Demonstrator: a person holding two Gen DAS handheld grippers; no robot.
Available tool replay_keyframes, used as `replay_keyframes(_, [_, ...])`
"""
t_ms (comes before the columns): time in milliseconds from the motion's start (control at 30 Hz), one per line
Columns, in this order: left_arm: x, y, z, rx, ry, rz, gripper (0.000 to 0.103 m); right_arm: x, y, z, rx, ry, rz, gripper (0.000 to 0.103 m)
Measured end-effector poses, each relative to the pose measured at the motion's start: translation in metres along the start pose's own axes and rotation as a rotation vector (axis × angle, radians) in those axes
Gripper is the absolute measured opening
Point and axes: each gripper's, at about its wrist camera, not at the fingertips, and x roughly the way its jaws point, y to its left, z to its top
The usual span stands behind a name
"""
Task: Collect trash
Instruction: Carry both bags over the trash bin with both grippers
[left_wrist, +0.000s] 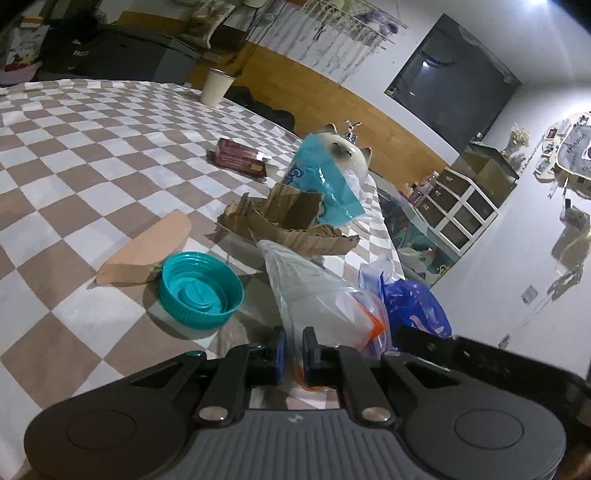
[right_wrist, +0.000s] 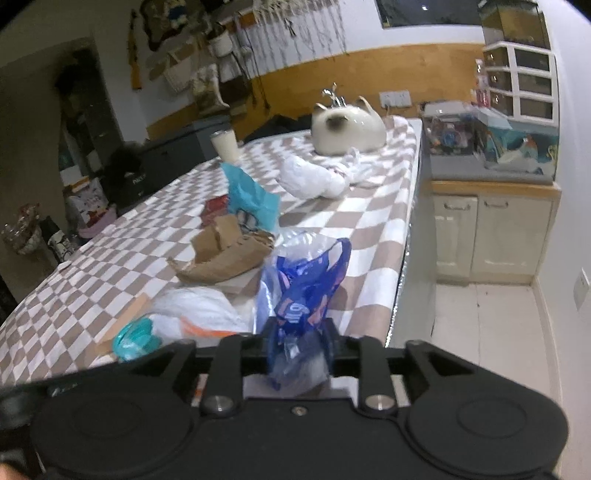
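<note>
My left gripper (left_wrist: 293, 356) has its jaws pinching the crinkled clear bag (left_wrist: 317, 295); my right gripper (right_wrist: 297, 349) has its jaws clamping the bunched blue bag (right_wrist: 306, 280).

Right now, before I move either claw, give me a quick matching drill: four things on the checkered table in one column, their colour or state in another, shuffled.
Things:
1. bottle cap
2. blue plastic bag
3. torn cardboard
4. cat figurine

Descriptions:
A. brown and corrugated, lying in ragged pieces
B. white with a dark face, at the far end
C. teal, lying open side up
D. bunched between the right claw's fingers

Pairs: 1-C, 2-D, 3-A, 4-B
</note>
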Motion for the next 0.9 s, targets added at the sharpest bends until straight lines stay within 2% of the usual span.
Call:
replay_keyframes(67, [0.001,-0.001,0.001,0.007,0.005,0.004,0.009,0.008,-0.001,0.001,0.014,0.020,-0.004,0.030])
replay_keyframes(167, [0.005,-0.004,0.002,0.020,0.010,0.003,0.010,0.015,-0.003,-0.004,0.025,0.042,-0.008,0.024])
replay_keyframes(233, [0.009,-0.005,0.004,0.023,0.016,-0.005,0.017,0.013,-0.002,-0.008,0.021,0.035,-0.004,0.020])
replay_keyframes(333, [0.012,-0.008,0.006,0.041,0.026,-0.006,0.018,0.006,-0.001,-0.012,0.021,0.040,0.016,0.016])
replay_keyframes(433, [0.011,-0.010,0.006,0.066,0.036,0.006,0.014,0.001,0.002,-0.013,0.008,0.044,0.018,0.013])
replay_keyframes(567, [0.000,-0.007,0.003,0.058,0.029,-0.017,0.009,-0.013,0.004,-0.016,-0.007,0.034,0.010,0.011])
replay_keyframes(667, [-0.013,-0.010,0.001,0.079,0.002,-0.009,0.005,-0.025,0.006,-0.018,-0.018,0.015,0.008,0.011])
replay_keyframes(900, [-0.048,-0.015,-0.004,0.118,-0.065,0.012,0.004,-0.060,0.015,-0.027,-0.083,-0.056,0.000,0.011])
